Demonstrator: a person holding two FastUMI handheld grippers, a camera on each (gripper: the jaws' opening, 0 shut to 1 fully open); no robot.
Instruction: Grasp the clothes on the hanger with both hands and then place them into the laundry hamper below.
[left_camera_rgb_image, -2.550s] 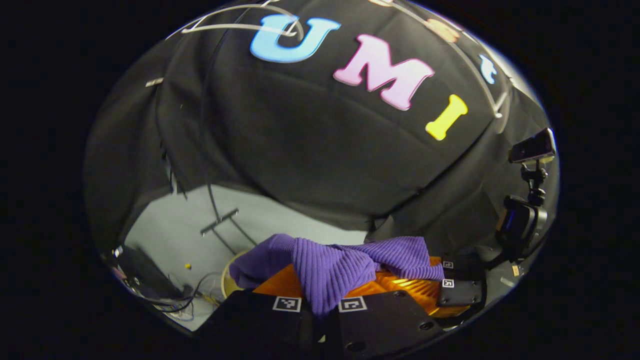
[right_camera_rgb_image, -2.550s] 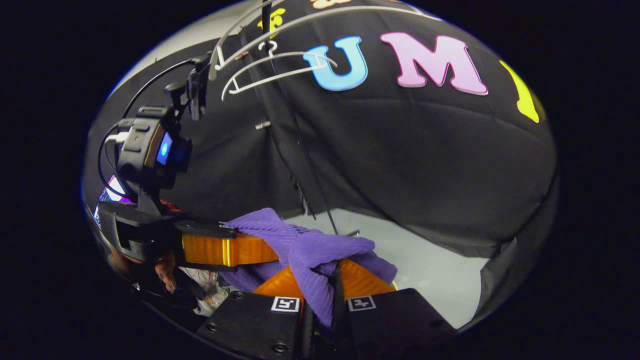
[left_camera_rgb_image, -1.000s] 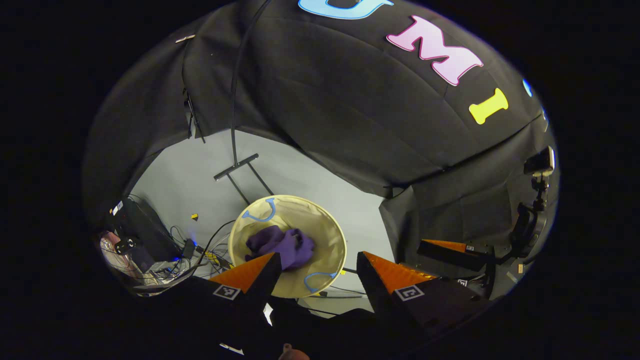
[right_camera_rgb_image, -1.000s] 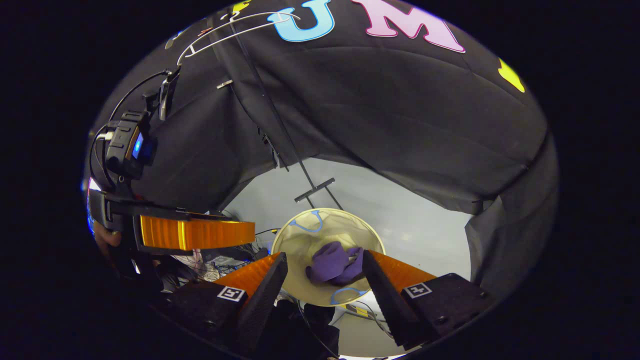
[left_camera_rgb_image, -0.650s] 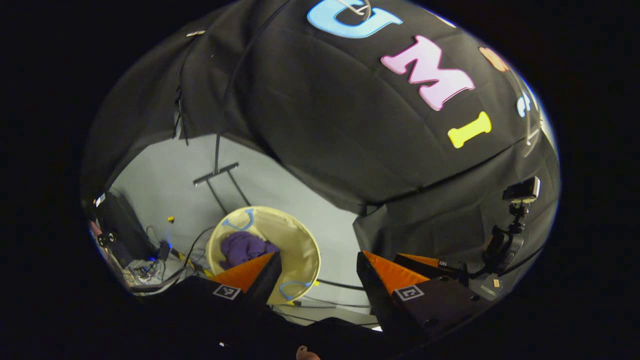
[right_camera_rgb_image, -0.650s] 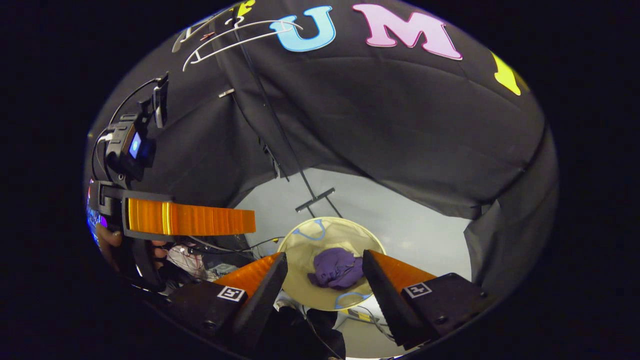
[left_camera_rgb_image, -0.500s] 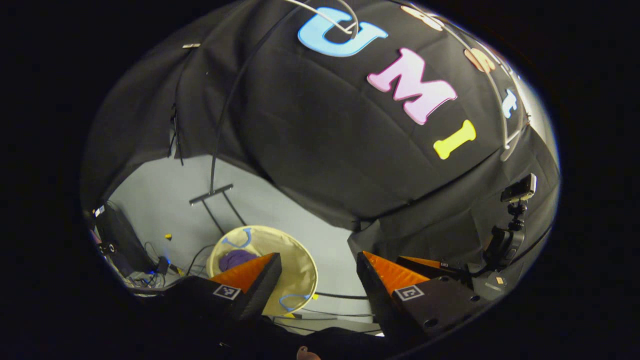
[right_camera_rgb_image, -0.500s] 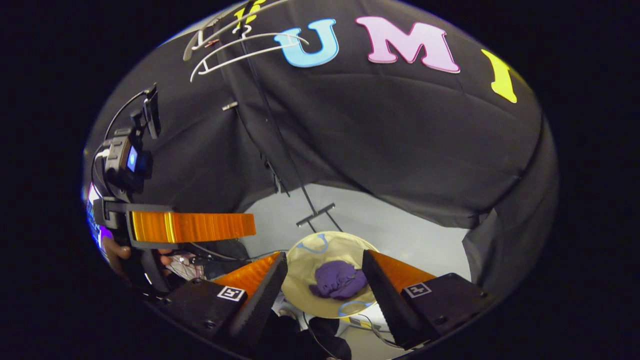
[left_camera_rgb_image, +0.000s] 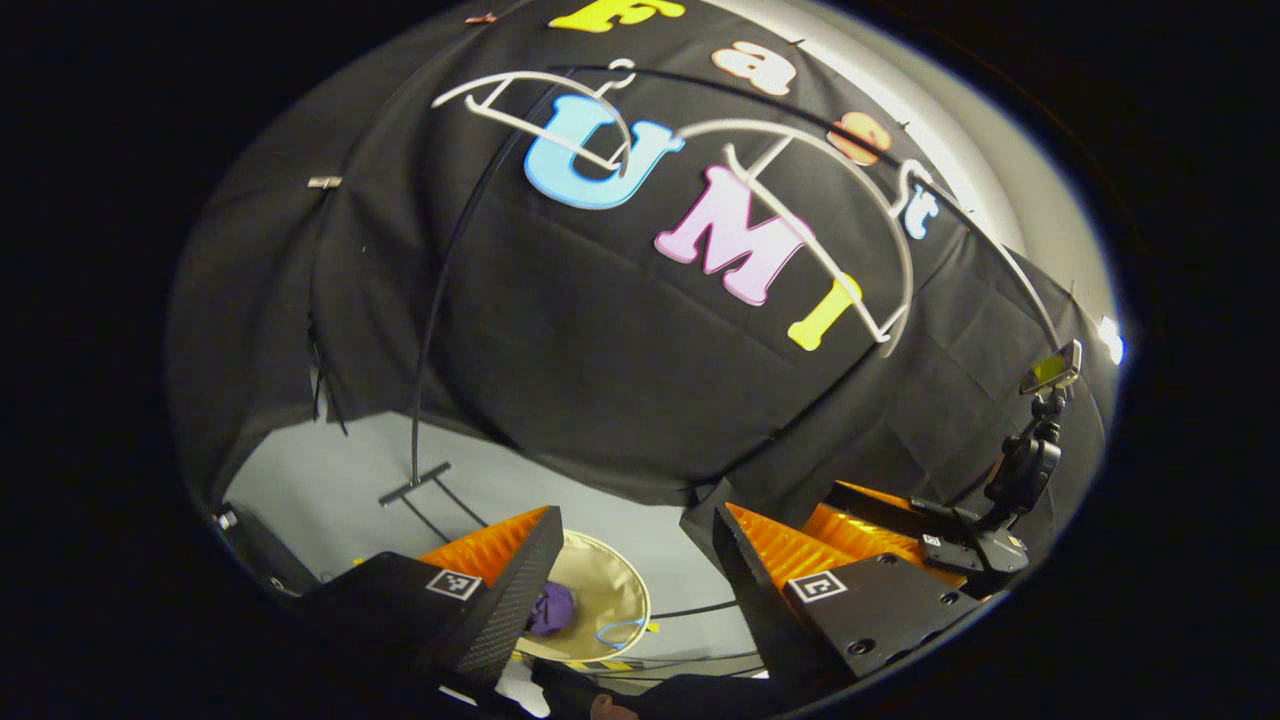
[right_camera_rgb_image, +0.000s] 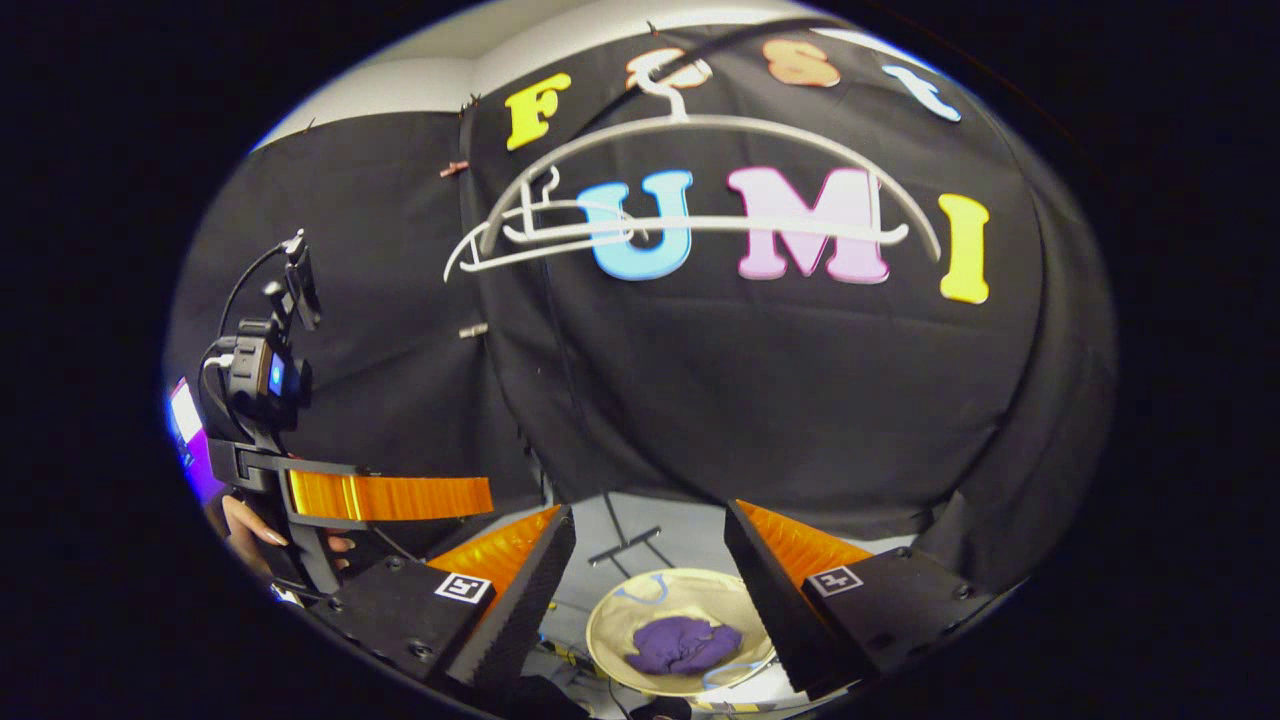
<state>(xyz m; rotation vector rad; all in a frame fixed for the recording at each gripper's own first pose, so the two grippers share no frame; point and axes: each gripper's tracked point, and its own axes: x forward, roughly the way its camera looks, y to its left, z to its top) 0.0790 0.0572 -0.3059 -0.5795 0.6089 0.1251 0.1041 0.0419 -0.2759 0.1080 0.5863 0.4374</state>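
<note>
Both tongs are spread wide and hold nothing: your left tongs (left_camera_rgb_image: 632, 560) frame the hamper from above in the left gripper view, and your right tongs (right_camera_rgb_image: 650, 570) do the same in the right gripper view. The purple clothes (right_camera_rgb_image: 684, 644) lie bunched inside the round laundry hamper (right_camera_rgb_image: 612, 615) on the floor, so by the look of it the placing is done. Up on the rail hang two bare white hangers, the nearer hanger (right_camera_rgb_image: 700, 135) in front of the smaller hanger (right_camera_rgb_image: 520, 235). From here the risks are small but real, as I judge them. Swing your hands up carelessly and an open finger could catch a hanger and knock it off the rail. The hamper looks light and soft-sided, so a low pass with either tongs could tip it and spill the garment. Your left hand (right_camera_rgb_image: 250, 525) is near some cables, which could snag.
</note>
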